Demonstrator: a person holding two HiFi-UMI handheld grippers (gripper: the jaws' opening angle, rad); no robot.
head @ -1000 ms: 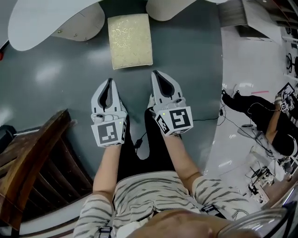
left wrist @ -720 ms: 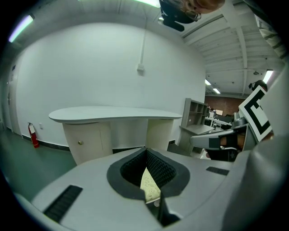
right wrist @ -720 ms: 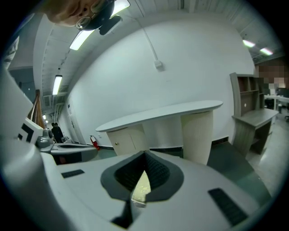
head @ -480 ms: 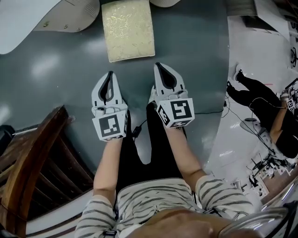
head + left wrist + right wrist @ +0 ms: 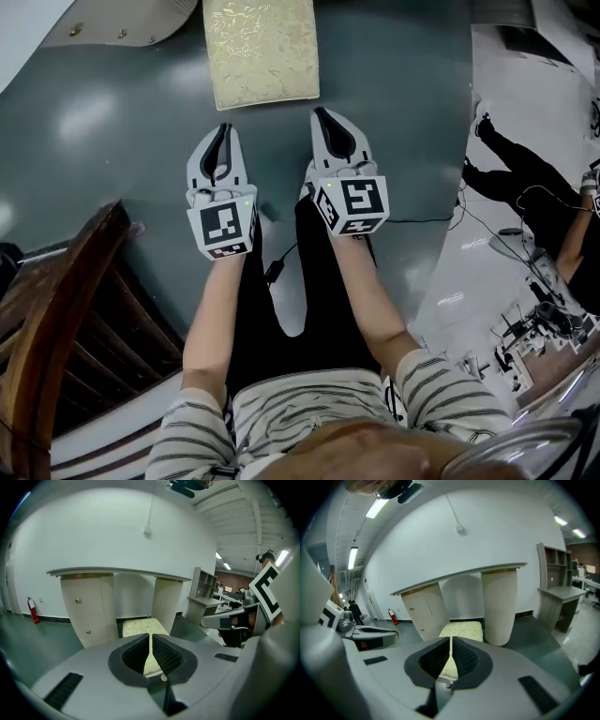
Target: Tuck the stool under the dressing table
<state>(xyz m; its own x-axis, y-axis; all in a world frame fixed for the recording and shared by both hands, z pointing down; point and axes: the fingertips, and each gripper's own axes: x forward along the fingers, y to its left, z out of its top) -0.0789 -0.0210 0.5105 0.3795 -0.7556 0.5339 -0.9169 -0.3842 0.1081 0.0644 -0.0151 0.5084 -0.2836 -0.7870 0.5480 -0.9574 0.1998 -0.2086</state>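
The stool [image 5: 261, 52], with a cream patterned cushion, stands on the grey-green floor in front of the dressing table [image 5: 122, 23]; its far end is at the gap between the table's two pedestals. Both grippers hang side by side just short of the stool's near edge, touching nothing. My left gripper [image 5: 223, 129] is shut and empty, and my right gripper [image 5: 321, 114] is shut and empty too. In the left gripper view the stool [image 5: 140, 626] lies beyond my shut left gripper [image 5: 150, 637], under the table top [image 5: 117, 571]. The right gripper view shows the same stool [image 5: 461, 630] past my right gripper [image 5: 450, 641].
A dark wooden chair [image 5: 56, 319] stands close at the lower left. A cable [image 5: 441, 220] trails over the floor at the right, where the floor turns white. A fire extinguisher [image 5: 33, 611] stands by the wall on the left, and a shelf unit [image 5: 555, 583] to the table's right.
Both grippers have sunk toward the floor, still shut. In the head view the stool and the table have slid toward the top edge.
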